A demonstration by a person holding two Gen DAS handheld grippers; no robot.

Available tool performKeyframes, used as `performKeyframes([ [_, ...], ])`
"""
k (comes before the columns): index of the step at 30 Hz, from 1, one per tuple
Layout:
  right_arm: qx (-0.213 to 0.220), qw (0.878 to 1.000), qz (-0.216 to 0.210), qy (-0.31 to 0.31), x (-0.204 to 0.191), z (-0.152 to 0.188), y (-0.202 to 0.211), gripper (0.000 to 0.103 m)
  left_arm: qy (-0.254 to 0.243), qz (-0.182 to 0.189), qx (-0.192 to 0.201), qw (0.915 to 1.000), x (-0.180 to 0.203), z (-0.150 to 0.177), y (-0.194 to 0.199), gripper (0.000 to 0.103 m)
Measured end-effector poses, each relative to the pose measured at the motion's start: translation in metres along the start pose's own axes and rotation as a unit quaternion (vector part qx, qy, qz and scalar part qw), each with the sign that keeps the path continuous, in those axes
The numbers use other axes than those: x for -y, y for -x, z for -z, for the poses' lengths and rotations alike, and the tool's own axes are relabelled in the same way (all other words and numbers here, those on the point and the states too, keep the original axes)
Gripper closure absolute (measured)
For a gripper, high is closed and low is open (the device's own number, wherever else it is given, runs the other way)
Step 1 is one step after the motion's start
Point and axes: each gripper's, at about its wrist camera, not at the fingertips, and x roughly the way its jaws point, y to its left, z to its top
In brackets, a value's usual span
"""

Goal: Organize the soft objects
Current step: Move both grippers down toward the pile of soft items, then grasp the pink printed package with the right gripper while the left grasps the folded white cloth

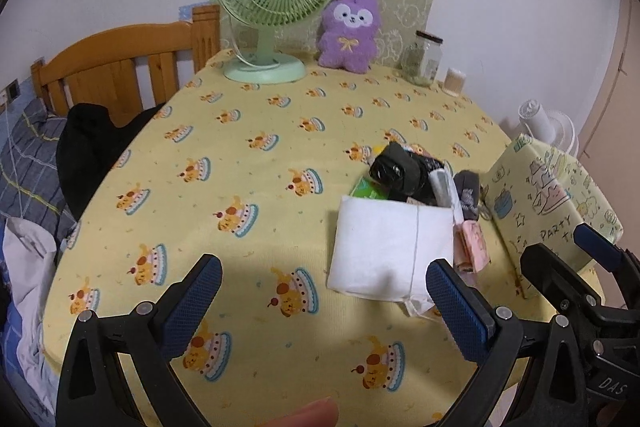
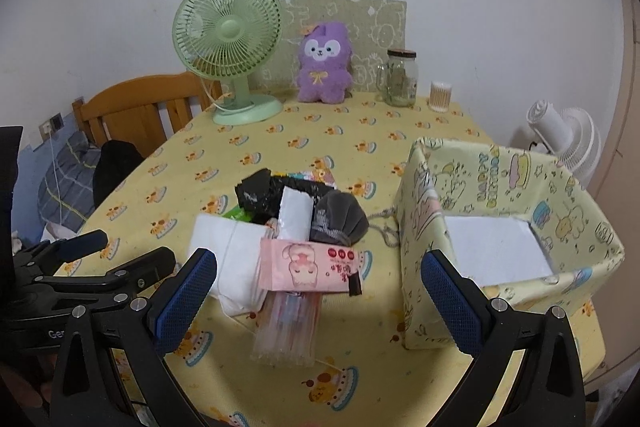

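Left gripper [image 1: 320, 301]: hovering wide open, holding nothing, just left of the pile.
Right gripper [image 2: 320, 291]: gaping too, empty, framing the pile's near edge.
Pile: sitting just left of the fabric storage box [image 2: 576, 223]; pink tissue pack [image 2: 310, 267] lying on top, touching the white folded cloth [image 2: 228, 259], grey pouch [image 2: 340, 217] behind.
Key relation: tissue pack's long axis running left-right, pointing toward the box; right gripper is looking nearer.
Box: standing open, white liner showing.
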Motion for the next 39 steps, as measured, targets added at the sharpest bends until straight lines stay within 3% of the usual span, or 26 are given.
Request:
performKeyframes([
  [13, -0.026, 0.999, 0.0, -0.024, 0.003, 0.011, -0.021, 0.0, -0.01, 0.031, -0.04, 0.9987, 0.001, -0.001, -0.035, 0.0],
  [18, -0.032, 0.999, 0.003, -0.02, 0.002, 0.01, -0.022, 0.0, -0.001, 0.066, -0.061, 0.9959, -0.001, 0.005, -0.041, 0.0],
  [25, -0.023, 0.999, -0.026, -0.017, -0.005, -0.001, -0.015, 0.0, -0.051, 0.068, -0.046, 0.9953, 0.025, 0.015, -0.032, 0.0],
  [27, -0.021, 0.999, -0.033, 0.003, -0.015, -0.006, -0.016, 0.0, -0.038, 0.063, -0.042, 0.9964, 0.024, 0.011, -0.035, 0.0],
  [32, -0.047, 0.999, -0.025, 0.007, -0.018, -0.015, -0.035, 0.0, -0.027, 0.067, -0.058, 0.9957, 0.025, 0.007, -0.047, 0.0],
  [39, -0.065, 0.996, 0.021, 0.06, -0.03, -0.011, -0.048, 0.0, -0.005, 0.065, -0.068, 0.9956, 0.019, 0.012, -0.055, 0.0],
])
